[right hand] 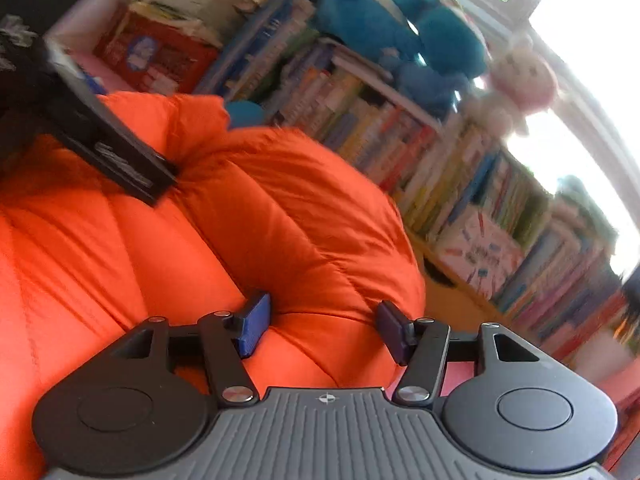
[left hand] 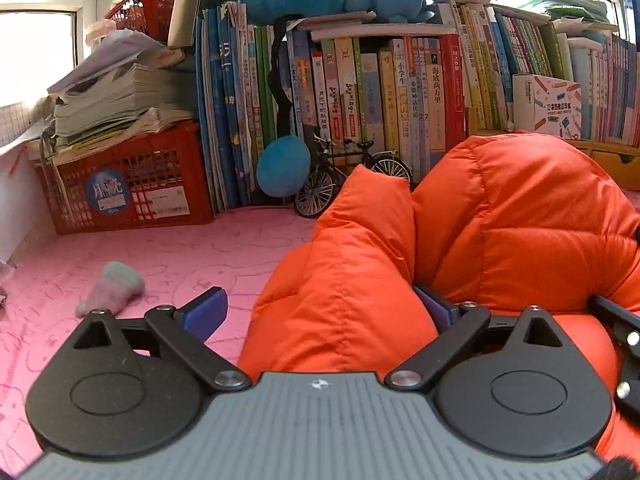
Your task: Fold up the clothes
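The orange puffer jacket (left hand: 500, 220) is bunched, hardly folded, directly ahead of both tools. The left tool (left hand: 320, 308) is spread wide around a puffed section; the right tool (right hand: 320, 324) pinches a bulge.

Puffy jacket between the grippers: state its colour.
Bright orange, quilted in puffy panels. The jacket shows best in the left wrist view.

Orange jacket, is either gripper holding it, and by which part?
Left gripper open, holding nothing. Right gripper straddles a fold of the jacket; grip cannot be told.
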Motion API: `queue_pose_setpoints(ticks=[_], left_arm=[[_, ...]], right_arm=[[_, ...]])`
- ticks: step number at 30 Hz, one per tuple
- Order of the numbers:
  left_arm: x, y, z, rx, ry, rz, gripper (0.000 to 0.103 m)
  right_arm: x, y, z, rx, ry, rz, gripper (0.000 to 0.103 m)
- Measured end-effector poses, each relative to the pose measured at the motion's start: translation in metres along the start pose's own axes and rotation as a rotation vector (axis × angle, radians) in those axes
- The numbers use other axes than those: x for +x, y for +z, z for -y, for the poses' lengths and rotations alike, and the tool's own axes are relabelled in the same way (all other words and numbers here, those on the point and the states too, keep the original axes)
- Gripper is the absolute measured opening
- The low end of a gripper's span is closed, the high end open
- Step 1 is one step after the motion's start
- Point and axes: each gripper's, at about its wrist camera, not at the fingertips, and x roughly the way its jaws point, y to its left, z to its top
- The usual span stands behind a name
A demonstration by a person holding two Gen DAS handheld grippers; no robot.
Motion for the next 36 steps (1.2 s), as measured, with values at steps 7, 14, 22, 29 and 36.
queue_pose_setpoints(ticks=[7, 14, 22, 29, 36], left_arm=[[0.005, 0.000, -0.008, -0.037, -0.029, -0.031, 0.100], [0.004, -0.002, -0.009, -0.044, -0.017, -0.023, 0.101], [0.002, -0.001, -0.010, -0.065, 0.027, -0.019, 0.102], [0.002, 0.000, -0.006, -0.045, 0.028, -0.023, 0.102], [0.007, 0.000, -0.007, -0.051, 0.006, -0.050, 0.102]], right_arm=[[-0.033, 0.012, -0.001, -0.116, -0.053, 0.097, 0.075], [-0.017, 0.040, -0.014, -0.224, -0.058, 0.294, 0.080], [0.064, 0.039, 0.029, 0.030, 0.030, 0.139, 0.089], [0.095, 0.010, 0.061, 0.181, 0.014, 0.048, 0.095], [0.114, 0.010, 0.077, 0.161, 0.022, -0.002, 0.102]])
